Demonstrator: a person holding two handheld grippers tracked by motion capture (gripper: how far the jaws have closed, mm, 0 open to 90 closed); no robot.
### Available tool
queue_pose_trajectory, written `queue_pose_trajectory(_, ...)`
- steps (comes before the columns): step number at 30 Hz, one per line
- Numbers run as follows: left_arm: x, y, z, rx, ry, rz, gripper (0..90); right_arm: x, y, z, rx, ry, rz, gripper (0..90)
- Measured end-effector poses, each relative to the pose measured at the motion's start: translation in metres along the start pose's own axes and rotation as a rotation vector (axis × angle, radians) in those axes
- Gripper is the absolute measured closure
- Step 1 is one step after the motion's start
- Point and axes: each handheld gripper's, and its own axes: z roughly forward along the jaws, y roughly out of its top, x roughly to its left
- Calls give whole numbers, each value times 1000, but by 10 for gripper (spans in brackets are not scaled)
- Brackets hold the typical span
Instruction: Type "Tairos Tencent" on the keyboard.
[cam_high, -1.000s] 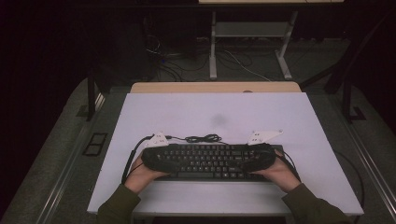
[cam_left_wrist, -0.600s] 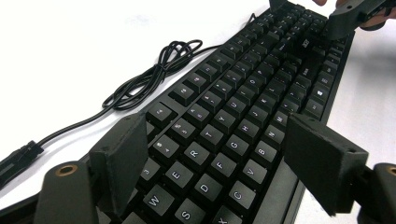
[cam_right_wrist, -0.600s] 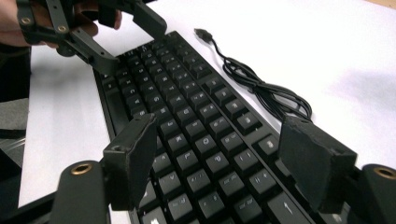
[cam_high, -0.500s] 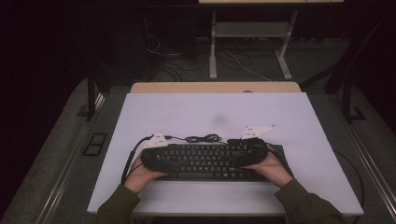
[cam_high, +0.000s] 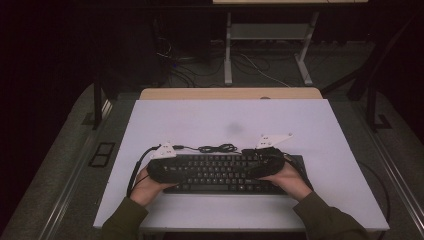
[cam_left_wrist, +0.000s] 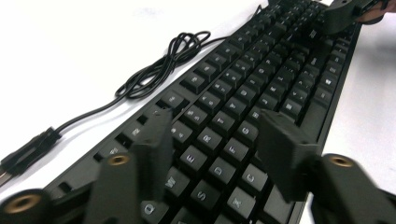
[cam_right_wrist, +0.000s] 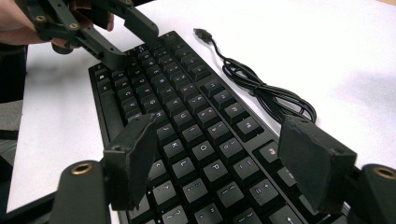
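A black keyboard (cam_high: 220, 172) lies along the front of the white table (cam_high: 230, 117). Its black cable (cam_high: 217, 148) is coiled just behind it. My left gripper (cam_high: 172, 170) hovers over the keyboard's left end. In the left gripper view its jaws (cam_left_wrist: 217, 123) stand apart above the letter keys (cam_left_wrist: 243, 93); they have just been closing, with nothing pinched between them. My right gripper (cam_high: 255, 167) hangs over the right half. In its own view it (cam_right_wrist: 219, 128) is open above the keys (cam_right_wrist: 187, 107), facing the left gripper (cam_right_wrist: 133, 46).
The cable (cam_right_wrist: 261, 88) ends in a loose USB plug (cam_right_wrist: 201, 33) lying on the table behind the keyboard. Bare table top stretches behind and to both sides. Beyond the far edge are a wooden board (cam_high: 230, 93) and a dark floor with table legs.
My right hand and gripper have shifted a little to the left, from the keyboard's right end onto its right half. The left hand has stayed put.
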Motion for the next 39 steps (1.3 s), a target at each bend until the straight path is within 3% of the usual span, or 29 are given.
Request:
queue_pose_trajectory(3, 0, -2, -4, 8, 18, 5, 613, 0, 0, 0, 5, 1, -2, 278)
queue_pose_trajectory(12, 7, -9, -13, 45, 23, -38, 893, -1, -1, 1, 8, 1, -4, 279)
queue_pose_trajectory(21, 8, -15, -10, 98, 27, -32, 894, 0, 0, -1, 5, 1, -5, 279)
queue_pose_trajectory(39, 10, -17, -8, 114, 29, -33, 894, 1, 0, 0, 8, -1, -5, 279)
